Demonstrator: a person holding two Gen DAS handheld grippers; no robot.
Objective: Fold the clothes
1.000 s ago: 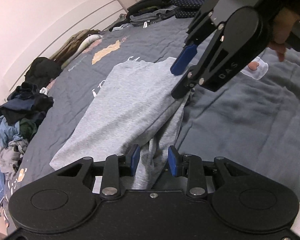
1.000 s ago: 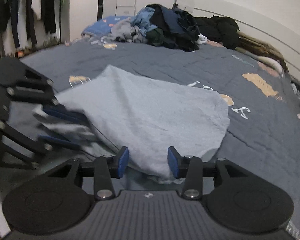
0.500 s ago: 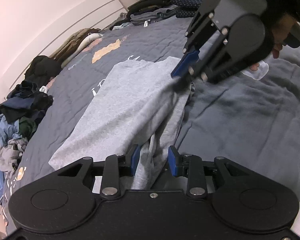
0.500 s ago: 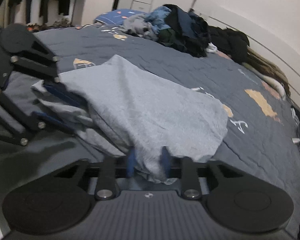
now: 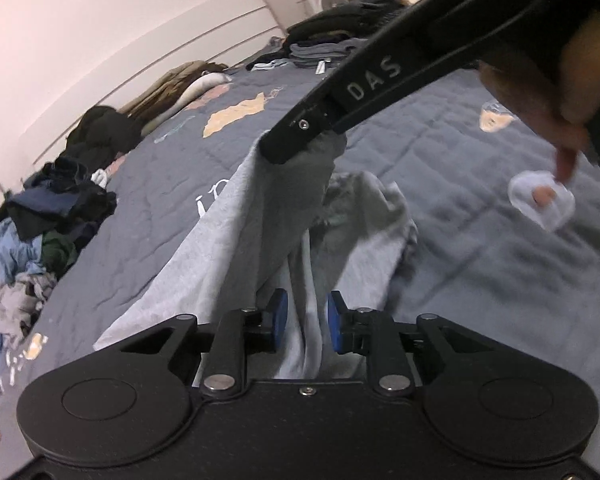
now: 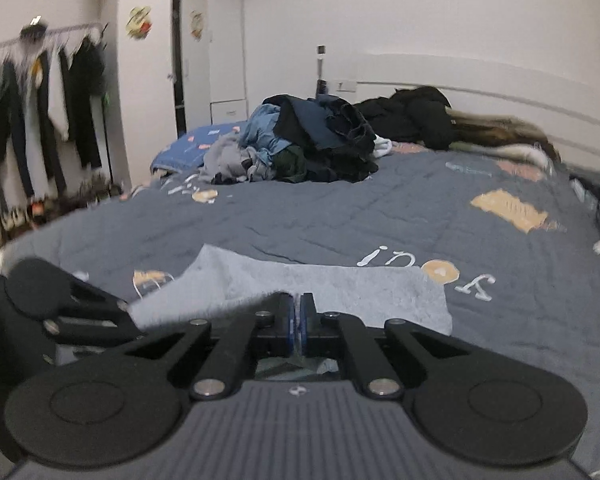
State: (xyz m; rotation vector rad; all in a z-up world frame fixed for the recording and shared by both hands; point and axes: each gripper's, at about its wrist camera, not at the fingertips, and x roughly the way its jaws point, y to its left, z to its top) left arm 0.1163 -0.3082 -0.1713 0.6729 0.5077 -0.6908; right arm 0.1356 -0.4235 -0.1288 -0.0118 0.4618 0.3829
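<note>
Left wrist view, left to right: a heap of unfolded clothes (image 5: pixel 48 220), dark blues, blacks and pale denim, crumpled at the far edge of your bed; a black jacket (image 5: pixel 104 136) and a brown furry garment (image 5: pixel 172 88) along the white headboard (image 5: pixel 140 52). The quilt (image 5: pixel 480 272) is slate grey, stitched in soft ridges, printed with orange and white motifs. At centre lies the grey shirt (image 5: pixel 228 248), a soft marled knit, partly lifted into a drooping fold. Your left gripper (image 5: pixel 303 326) has its blue pads either side of a hanging strip of that shirt; the jaws are closing, with a gap visible beside the cloth. Above, your right gripper (image 5: pixel 284 148), matte black, pinches the shirt's raised edge, with your right hand (image 5: pixel 552 92) on its handle. Folded dark garments (image 5: pixel 332 40) sit stacked at the far corner.

Right wrist view, left to right: a rail of hanging clothes (image 6: pixel 40 92), black and white; a white wardrobe (image 6: pixel 212 40); the same clothes heap (image 6: pixel 300 148) on the quilt (image 6: pixel 380 216). The shirt (image 6: pixel 340 288) spreads flat and rectangular just ahead. Your right gripper (image 6: pixel 297 320) is closed tight, blue pads nearly meeting, grey cloth caught between them. Your left gripper (image 6: pixel 68 304) shows at the lower left, blurred.
</note>
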